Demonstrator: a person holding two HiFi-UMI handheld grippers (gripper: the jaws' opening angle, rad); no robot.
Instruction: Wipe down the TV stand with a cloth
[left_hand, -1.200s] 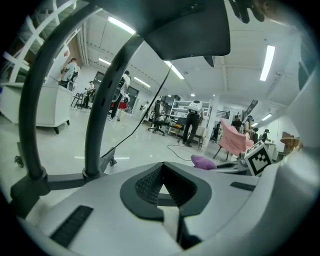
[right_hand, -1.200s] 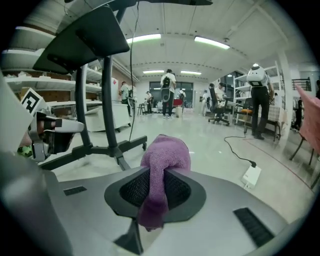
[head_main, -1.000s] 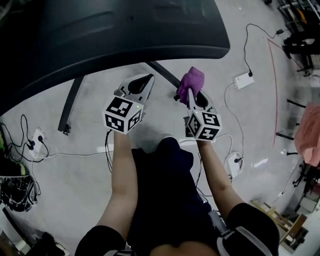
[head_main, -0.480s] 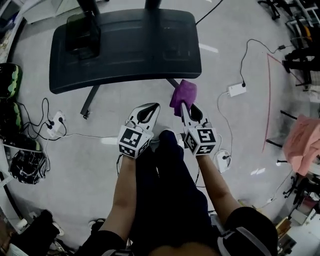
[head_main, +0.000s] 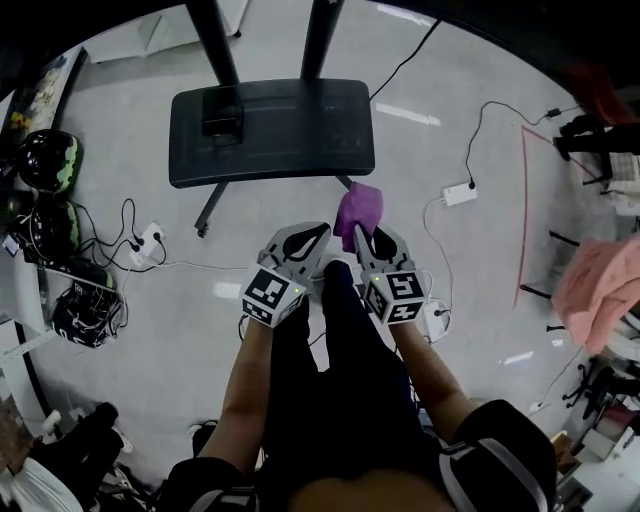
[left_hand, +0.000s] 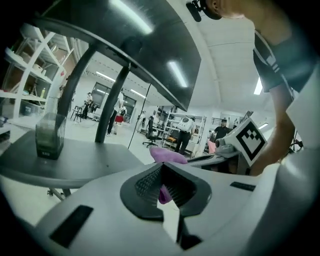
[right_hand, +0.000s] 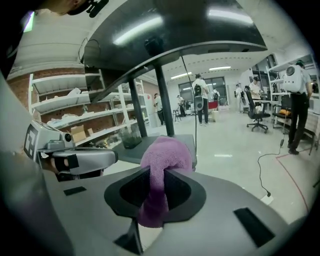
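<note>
Change from a second ago: we now see the TV stand (head_main: 270, 130) whole and farther off. Its dark shelf filled the top of the head view before. Both grippers have drawn back toward the person's body, and the cloth (head_main: 358, 210) has stayed in the right one.
Right gripper (head_main: 368, 236): its jaws are closed on the cloth, which is pinched between the dark pads. It bunches above the tips and a fold hangs below them.
Left gripper (head_main: 318, 232): its jaws meet at the tips and hold nothing. It is level with the right gripper, just beside it.
Cloth: it is purple, fuzzy and crumpled into a soft lump. It is held above the floor (head_main: 480, 260), just off the shelf's near right corner and not touching it.
TV stand: it has a dark, smooth, slightly curved shelf with rounded corners. Two upright posts rise from the shelf's far edge, and thin legs angle out onto the floor.
On the shelf: a small dark container (head_main: 222, 108) stands near the far left corner.
</note>
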